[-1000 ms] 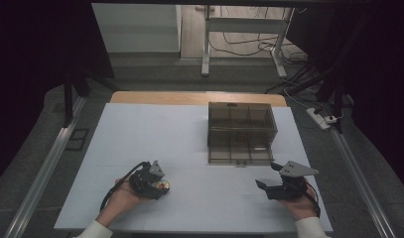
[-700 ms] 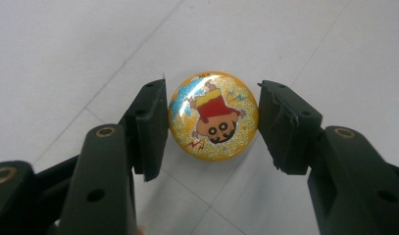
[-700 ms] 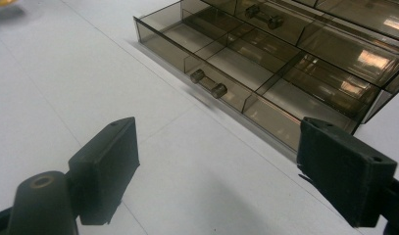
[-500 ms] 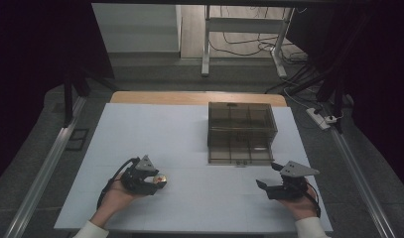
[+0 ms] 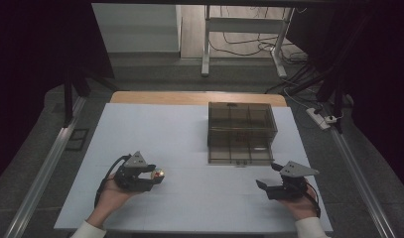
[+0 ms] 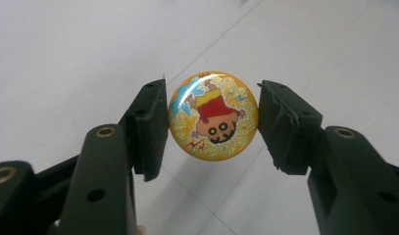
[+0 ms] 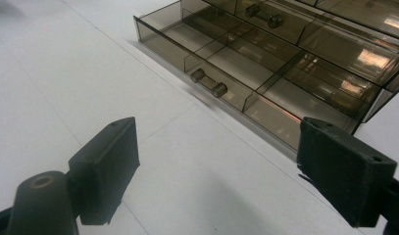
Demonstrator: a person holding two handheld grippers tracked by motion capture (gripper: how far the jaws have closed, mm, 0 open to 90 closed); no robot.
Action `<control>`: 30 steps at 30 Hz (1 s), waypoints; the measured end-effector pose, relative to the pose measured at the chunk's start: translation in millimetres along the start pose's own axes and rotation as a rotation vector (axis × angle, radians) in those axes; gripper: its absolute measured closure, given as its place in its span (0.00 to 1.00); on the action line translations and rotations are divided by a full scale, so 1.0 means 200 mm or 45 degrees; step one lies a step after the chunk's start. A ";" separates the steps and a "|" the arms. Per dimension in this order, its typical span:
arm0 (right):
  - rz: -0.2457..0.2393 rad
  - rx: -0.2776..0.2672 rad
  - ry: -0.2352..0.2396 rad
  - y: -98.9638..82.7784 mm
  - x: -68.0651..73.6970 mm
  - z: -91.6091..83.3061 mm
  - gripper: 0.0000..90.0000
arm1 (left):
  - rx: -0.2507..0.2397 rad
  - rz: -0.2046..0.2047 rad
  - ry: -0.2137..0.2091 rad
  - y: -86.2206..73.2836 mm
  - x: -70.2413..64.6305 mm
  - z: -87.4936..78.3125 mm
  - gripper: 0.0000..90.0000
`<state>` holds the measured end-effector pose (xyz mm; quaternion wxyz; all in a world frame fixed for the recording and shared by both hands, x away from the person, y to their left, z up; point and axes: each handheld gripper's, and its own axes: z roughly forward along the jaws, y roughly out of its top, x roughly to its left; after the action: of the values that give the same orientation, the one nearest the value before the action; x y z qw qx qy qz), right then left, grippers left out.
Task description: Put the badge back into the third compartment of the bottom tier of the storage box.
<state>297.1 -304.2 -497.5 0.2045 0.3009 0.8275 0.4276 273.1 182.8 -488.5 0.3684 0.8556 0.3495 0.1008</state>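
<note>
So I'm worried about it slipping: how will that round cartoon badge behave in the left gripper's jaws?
The badge looks glossy and domed, so it is probably slick. The left gripper holds it by its thin rim, so it could pivot or pop out. It seems stiff and light; if dropped on edge, it may roll across the table.

The high view is dim and grainy, its edges sunk in near-black, while the white table (image 5: 189, 144) catches soft overhead light. In the left gripper view the round badge (image 6: 213, 115) is sharp and glittery, with the near jaws softly blurred. In the right gripper view, orange glare streaks the smoky drawer box (image 7: 285, 58), which casts a faint shadow.
</note>
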 end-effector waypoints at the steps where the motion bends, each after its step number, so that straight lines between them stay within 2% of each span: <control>1: 0.001 0.001 0.004 0.00 0.00 0.00 0.18 | -0.007 0.000 0.001 0.00 0.00 -0.01 0.51; 9: 0.004 -0.002 0.004 0.00 0.00 0.00 0.17 | -0.076 -0.024 0.004 -0.01 0.02 -0.05 0.51; 18: 0.001 0.000 -0.003 0.00 0.00 0.00 0.17 | -0.183 -0.068 -0.003 0.00 0.03 -0.11 0.51; 25: -0.001 0.015 -0.002 0.00 0.00 0.01 0.18 | -0.231 -0.076 -0.003 0.03 0.03 -0.13 0.51; 30: 0.008 -0.006 -0.004 0.00 0.00 -0.01 0.18 | -0.254 -0.052 -0.003 0.07 0.01 -0.14 0.51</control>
<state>296.8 -304.8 -496.6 0.2052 0.3037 0.8252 0.4298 269.4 192.4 -458.0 0.4540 0.8075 0.3546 0.1265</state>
